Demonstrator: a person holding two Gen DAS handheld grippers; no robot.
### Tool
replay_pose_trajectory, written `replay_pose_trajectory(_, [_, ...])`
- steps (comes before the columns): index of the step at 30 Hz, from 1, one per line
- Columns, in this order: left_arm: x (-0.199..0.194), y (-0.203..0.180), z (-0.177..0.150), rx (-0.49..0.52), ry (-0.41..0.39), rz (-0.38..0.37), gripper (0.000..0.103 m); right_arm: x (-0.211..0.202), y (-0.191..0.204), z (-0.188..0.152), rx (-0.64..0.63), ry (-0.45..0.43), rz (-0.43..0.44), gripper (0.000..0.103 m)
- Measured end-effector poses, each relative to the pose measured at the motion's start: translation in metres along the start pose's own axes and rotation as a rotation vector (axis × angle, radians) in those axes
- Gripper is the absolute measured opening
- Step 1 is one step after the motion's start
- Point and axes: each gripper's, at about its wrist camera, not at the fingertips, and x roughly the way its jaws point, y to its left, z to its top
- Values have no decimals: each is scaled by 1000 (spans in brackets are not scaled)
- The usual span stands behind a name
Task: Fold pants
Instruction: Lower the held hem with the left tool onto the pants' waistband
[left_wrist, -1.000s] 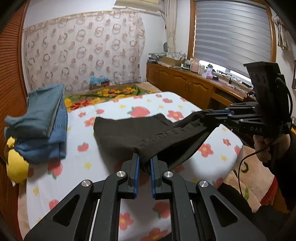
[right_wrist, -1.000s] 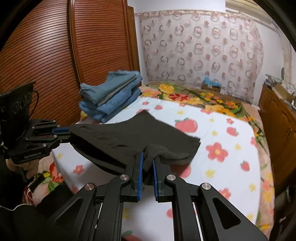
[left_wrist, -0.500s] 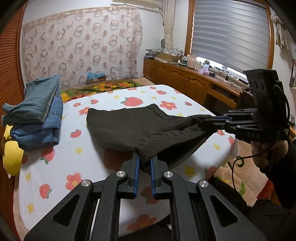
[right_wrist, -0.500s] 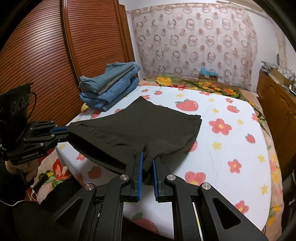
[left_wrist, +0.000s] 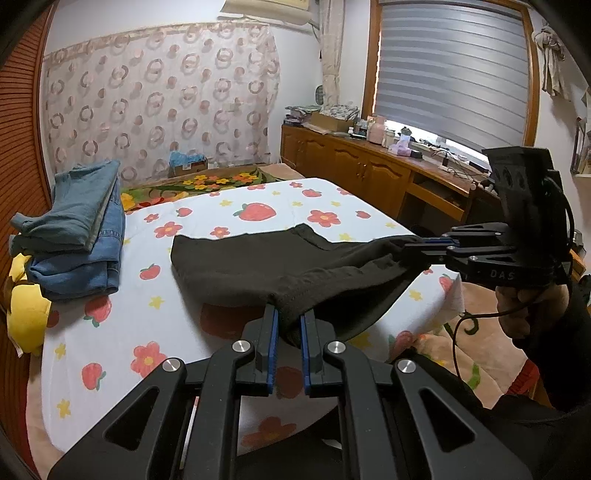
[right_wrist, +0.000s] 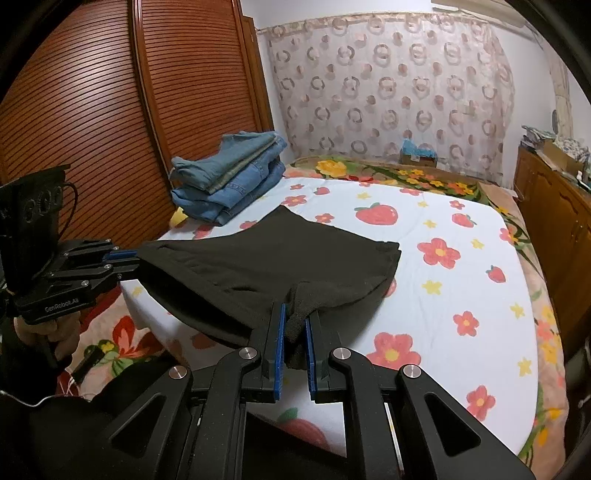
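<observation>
Dark pants (left_wrist: 266, 262) (right_wrist: 280, 258) lie folded on the bed's strawberry-and-flower sheet (left_wrist: 147, 302) (right_wrist: 443, 288), their near edge lifted off the sheet. My left gripper (left_wrist: 289, 317) is shut on one near corner of the cloth; in the right wrist view it (right_wrist: 127, 260) comes in from the left. My right gripper (right_wrist: 295, 319) is shut on the other near corner, and it (left_wrist: 410, 251) reaches in from the right in the left wrist view. The near edge hangs stretched between both grippers over the bed's front edge.
A stack of folded blue jeans (left_wrist: 74, 236) (right_wrist: 229, 177) sits at the bed's far left, by a wooden slatted door (right_wrist: 92, 110). A yellow cloth (left_wrist: 26, 314) lies beside it. Wooden cabinets (left_wrist: 369, 177) run along the right wall. A floral blanket (right_wrist: 107, 332) hangs below the front edge.
Both grippers have pulled the pants toward the bed's front edge, so the cloth lies flatter and more spread on the sheet. Both grips are unchanged.
</observation>
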Motion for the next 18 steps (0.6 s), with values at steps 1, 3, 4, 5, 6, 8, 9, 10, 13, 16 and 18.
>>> replay_pose_trajectory(1, [-2, -1, 0, 0, -5, -1, 11, -3, 0, -1, 1, -5, 4, 10])
replay_pose_trajectory(3, [-6, -2, 2, -1, -15, -7, 11, -8, 1, -2, 1, -15, 10, 10])
replay_pose_trajectory(4, [-8, -2, 3, -1, -18, -9, 11, -9, 0, -2, 2, -19, 11, 10])
replay_pose_trajectory(5, [-10, -4, 4, 0, -22, -11, 11, -12, 0, -1, 2, -25, 12, 10])
replay_pose_trajectory(6, [-11, -5, 5, 1, -25, -13, 11, -14, 0, -2, 3, -30, 13, 10])
replay_pose_trajectory(8, [-14, -6, 7, 3, -30, -17, 11, -17, -1, -2, 5, -40, 13, 10])
replay_pose_trajectory(9, [-15, -7, 7, 4, -34, -17, 11, -19, -1, -2, 5, -44, 14, 10])
replay_pose_trajectory(10, [-16, -8, 8, 5, -36, -18, 11, -20, -1, -2, 6, -49, 15, 10])
replay_pose_trajectory(13, [-16, -8, 8, 7, -36, -17, 11, -22, -1, -5, 6, -59, 15, 10])
replay_pose_trajectory(16, [-12, -7, 9, 4, -21, -14, 11, -16, -4, -6, 7, -52, 7, 10])
replay_pose_trajectory(18, [-6, -4, 11, 5, -11, -7, 11, -9, -6, -6, 7, -43, -1, 10])
